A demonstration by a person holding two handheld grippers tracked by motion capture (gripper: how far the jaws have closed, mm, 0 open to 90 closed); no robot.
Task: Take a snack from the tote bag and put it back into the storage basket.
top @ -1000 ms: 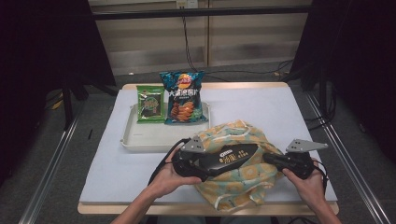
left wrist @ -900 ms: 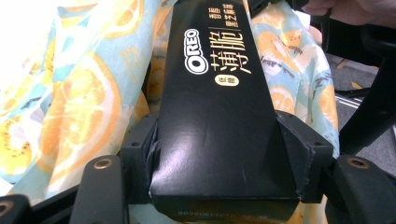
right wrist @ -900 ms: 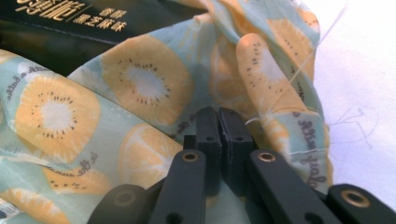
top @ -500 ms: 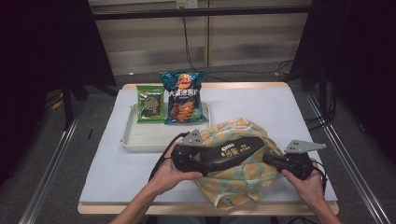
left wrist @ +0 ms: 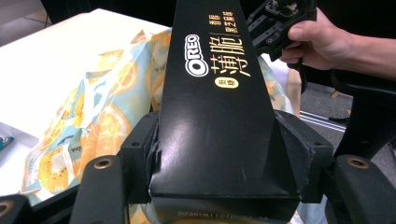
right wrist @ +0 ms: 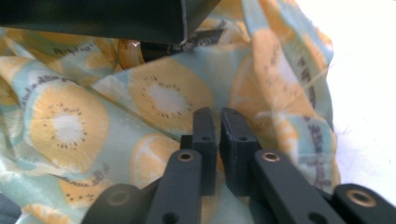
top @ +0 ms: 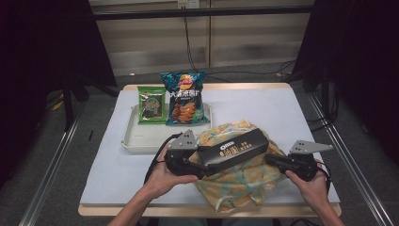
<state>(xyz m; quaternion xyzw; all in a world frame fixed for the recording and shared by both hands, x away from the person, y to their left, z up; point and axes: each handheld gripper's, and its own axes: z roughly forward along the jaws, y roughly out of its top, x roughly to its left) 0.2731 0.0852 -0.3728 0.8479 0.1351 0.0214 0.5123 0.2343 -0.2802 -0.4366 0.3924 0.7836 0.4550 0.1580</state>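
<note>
My left gripper is shut on the near end of a long black Oreo box. The box hangs level over a crumpled fabric bag with a citrus print. My right gripper lies against the bag's right side. Its jaws have just been opening and stand a narrow gap apart, with the bag's cloth right at the tips and no pad pressing on it. A corner of the box passes above them. The right gripper also shows beyond the box's far end.
A white tray at the back left holds a blue bag of crisps and a green snack packet. The white table cover lies bare at the back right. Dark frames and rails stand on both sides.
My left hand has lifted the Oreo box higher over the bag, with its far end raised. The right hand has stayed where it was.
</note>
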